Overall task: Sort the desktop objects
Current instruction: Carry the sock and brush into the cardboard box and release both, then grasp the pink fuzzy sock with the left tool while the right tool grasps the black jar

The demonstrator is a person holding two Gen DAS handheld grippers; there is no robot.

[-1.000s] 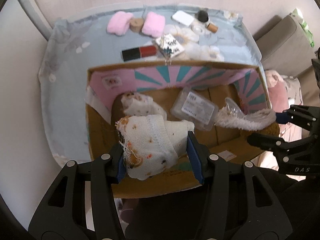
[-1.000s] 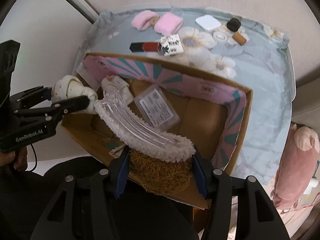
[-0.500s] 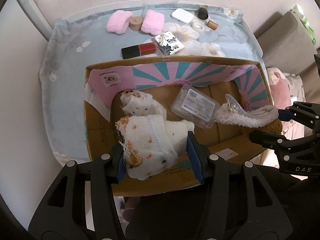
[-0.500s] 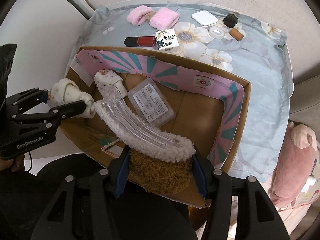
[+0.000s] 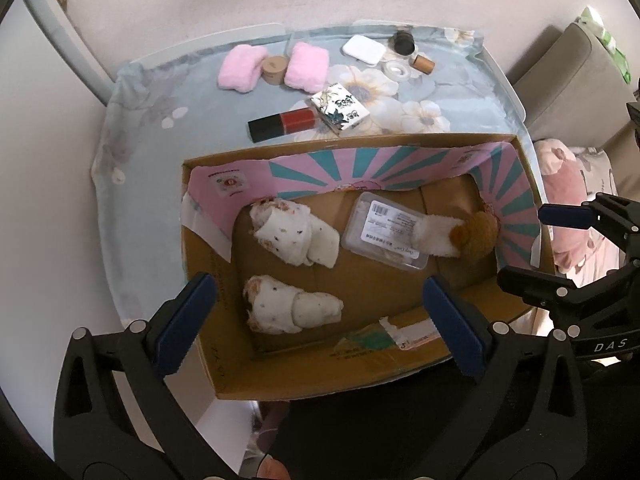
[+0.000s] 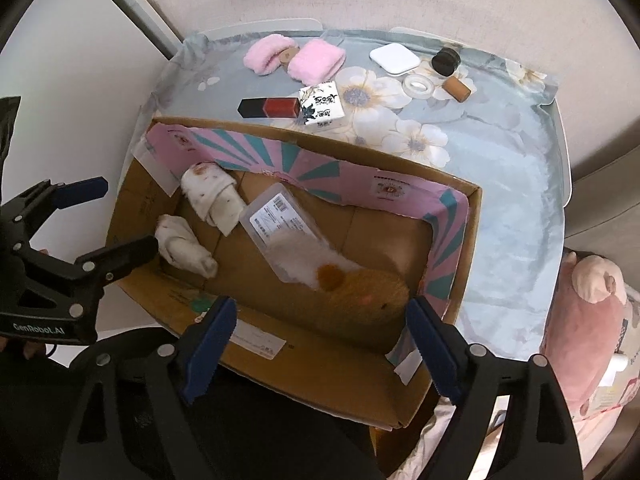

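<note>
Socks (image 5: 292,309) and slipper (image 6: 352,280) lie loose in the box (image 5: 224,360), both claws opening with nothing between them.
Risk: the left claw (image 5: 320,320) or right claw (image 6: 320,332), sitting low over the near wall, could clip it on leaving and drag the box off the bench's (image 5: 132,184) near edge. Rolled socks: white, speckled, soft; slipper: brown fuzz, white lining, resting across a clear case (image 5: 384,236).

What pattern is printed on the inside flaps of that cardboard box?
Pink with teal rays fanning out, on the cardboard box; clearest in the left wrist view.

Two rolled socks (image 5: 294,236), furry slipper (image 6: 360,280) lying inside cardboard box (image 5: 304,380)
</note>
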